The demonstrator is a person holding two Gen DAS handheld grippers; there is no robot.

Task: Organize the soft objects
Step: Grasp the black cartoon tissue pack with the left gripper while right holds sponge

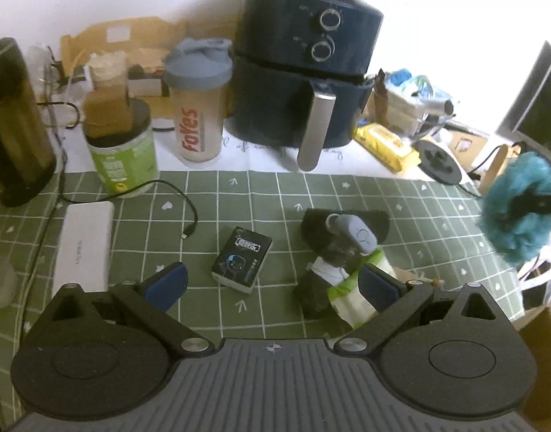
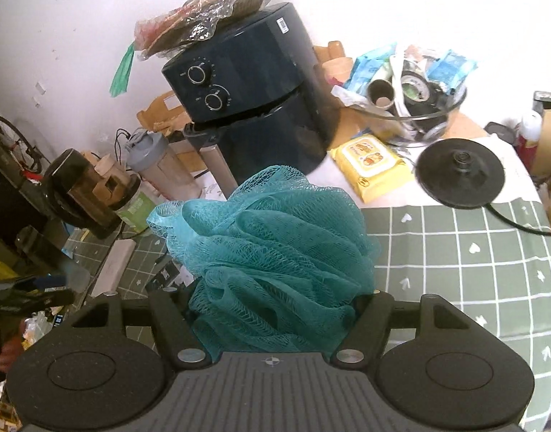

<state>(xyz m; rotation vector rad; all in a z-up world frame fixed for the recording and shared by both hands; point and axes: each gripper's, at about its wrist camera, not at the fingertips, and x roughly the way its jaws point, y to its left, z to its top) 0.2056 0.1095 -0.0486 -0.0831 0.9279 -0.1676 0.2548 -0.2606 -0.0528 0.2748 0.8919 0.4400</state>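
Loofah (image 2: 272,252) pinched in right gripper (image 2: 272,309), up off green grid cloth (image 2: 473,259).
Teal mesh ball, no clear long axis; bulk bulges fwd and up past fingers toward air fryer (image 2: 254,97). Jaws narrowed, squeezing its near end. In left view same loofah (image 1: 520,212) hangs at far right. Left gripper (image 1: 272,280) jaws wide apart, holding nothing; right pad (image 1: 378,284) sits just beside or against dark plush pile (image 1: 344,252), can't tell which. Small box (image 1: 241,264) lies between pads, untouched.
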